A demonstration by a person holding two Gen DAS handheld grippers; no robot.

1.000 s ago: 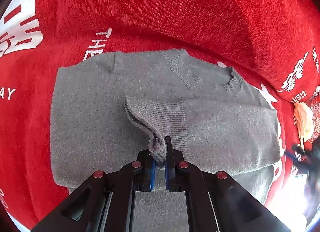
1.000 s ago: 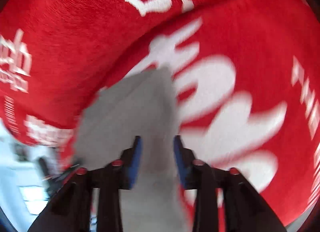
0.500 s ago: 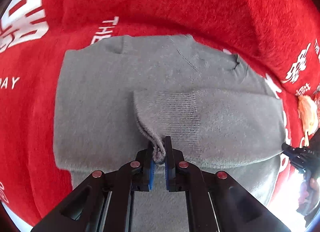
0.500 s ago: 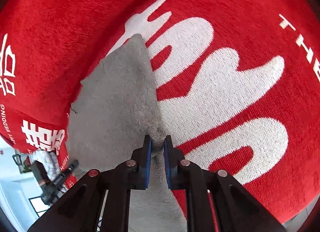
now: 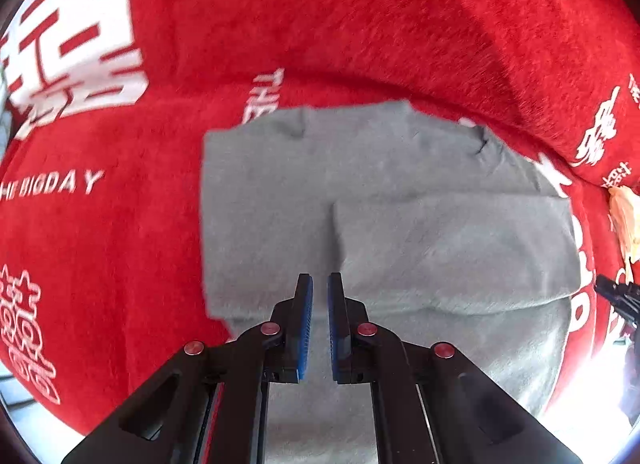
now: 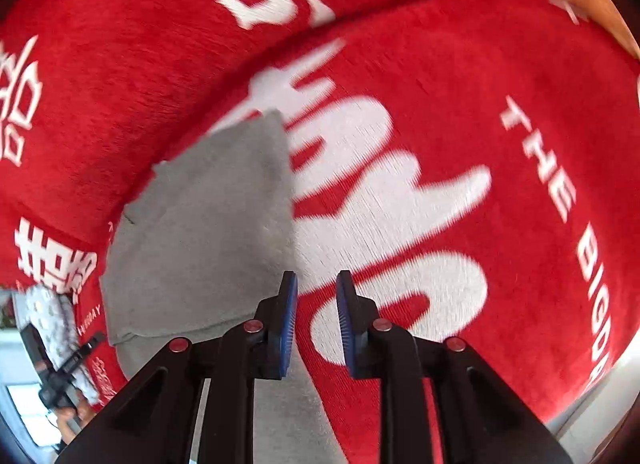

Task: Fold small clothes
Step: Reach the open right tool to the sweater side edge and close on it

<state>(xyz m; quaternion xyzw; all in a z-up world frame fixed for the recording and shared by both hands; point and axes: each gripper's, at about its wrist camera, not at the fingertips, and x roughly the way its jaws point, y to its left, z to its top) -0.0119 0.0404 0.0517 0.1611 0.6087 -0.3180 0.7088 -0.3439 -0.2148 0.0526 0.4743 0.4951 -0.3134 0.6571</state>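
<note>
A grey knit sweater (image 5: 280, 191) lies flat on the red blanket, with one sleeve (image 5: 452, 248) folded across its body. My left gripper (image 5: 319, 280) hovers just above the sweater's lower part. Its blue pads are nearly together and nothing is between them. In the right wrist view the sweater (image 6: 208, 232) lies to the left, its folded edge running down to the left fingertip. My right gripper (image 6: 317, 278) hangs over the blanket beside that edge. Its jaws are opening, and only the blanket shows between them.
The red blanket (image 5: 360, 23) with white lettering covers the whole surface and rises in a ridge behind the sweater. A cream-coloured object (image 5: 624, 219) lies at the right edge. The blanket's edge and a bright floor show at the lower right (image 6: 600, 404).
My left gripper has let go of the sleeve cuff, which now lies flat, and has lifted away. My right gripper has released the sweater's edge and its jaws have spread.
</note>
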